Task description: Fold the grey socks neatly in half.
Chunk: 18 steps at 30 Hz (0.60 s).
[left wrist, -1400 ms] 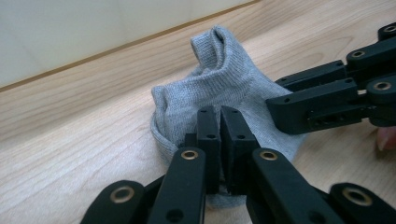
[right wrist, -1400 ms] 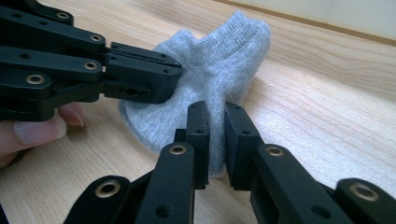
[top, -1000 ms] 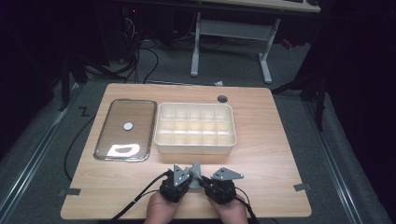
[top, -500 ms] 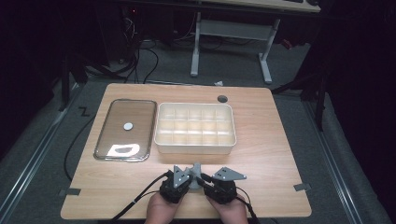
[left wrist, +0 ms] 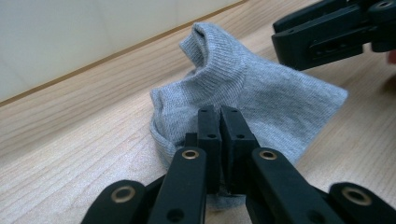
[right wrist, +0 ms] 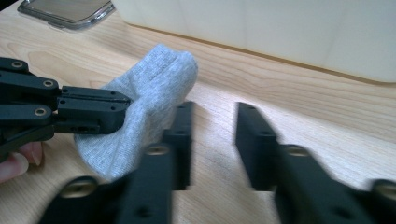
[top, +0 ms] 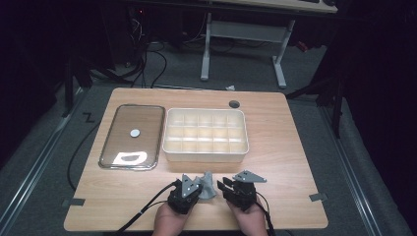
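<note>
A grey sock (top: 207,186) lies bunched on the wooden table (top: 285,147) near the front edge, between the two hands. My left gripper (top: 197,190) is shut on its near edge; in the left gripper view the jaws (left wrist: 219,121) pinch the sock's fabric (left wrist: 252,88). Just to the right of the sock is my right gripper (top: 223,186), which stands open. Its jaws (right wrist: 212,109) have just been closing, with only bare wood between them. The sock (right wrist: 154,88) lies against the outer side of its left jaw.
A cream box (top: 205,155) with several compartments stands behind the sock at mid table. A clear lid (top: 142,123) with a round label lies to the box's left. A round cable hole (top: 234,103) sits near the far edge.
My right gripper has shifted slightly to the right, off the sock. The left gripper and the sock have stayed in place.
</note>
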{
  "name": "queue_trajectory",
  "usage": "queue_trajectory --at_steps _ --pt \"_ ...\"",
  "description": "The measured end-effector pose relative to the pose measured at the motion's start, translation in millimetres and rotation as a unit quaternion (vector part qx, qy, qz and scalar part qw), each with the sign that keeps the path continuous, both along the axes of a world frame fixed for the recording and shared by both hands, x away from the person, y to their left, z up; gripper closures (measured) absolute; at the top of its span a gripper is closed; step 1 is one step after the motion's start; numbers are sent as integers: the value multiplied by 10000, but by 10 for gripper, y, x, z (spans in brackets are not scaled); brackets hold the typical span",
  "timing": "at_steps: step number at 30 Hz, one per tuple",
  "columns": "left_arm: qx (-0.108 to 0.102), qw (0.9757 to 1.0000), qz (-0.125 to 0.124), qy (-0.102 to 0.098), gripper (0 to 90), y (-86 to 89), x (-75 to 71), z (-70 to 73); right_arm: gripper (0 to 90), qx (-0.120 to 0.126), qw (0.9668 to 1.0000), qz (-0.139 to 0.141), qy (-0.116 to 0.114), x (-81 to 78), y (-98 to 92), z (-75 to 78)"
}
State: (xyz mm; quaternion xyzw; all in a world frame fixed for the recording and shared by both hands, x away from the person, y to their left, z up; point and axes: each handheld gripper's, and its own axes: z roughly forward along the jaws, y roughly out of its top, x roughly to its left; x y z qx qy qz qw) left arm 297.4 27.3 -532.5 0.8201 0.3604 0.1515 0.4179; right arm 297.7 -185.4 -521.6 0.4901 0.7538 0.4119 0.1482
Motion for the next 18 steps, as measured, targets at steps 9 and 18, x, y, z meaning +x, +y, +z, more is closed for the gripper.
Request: queue_trajectory --at_steps 9,18 --pt "-82 10000 -9 54 868 10 3 -1 900 -360 9992 185 -6 16 148 -48" --pt "-55 10000 2 25 868 3 -4 -1 900 -398 9987 282 168 21 215 -79"
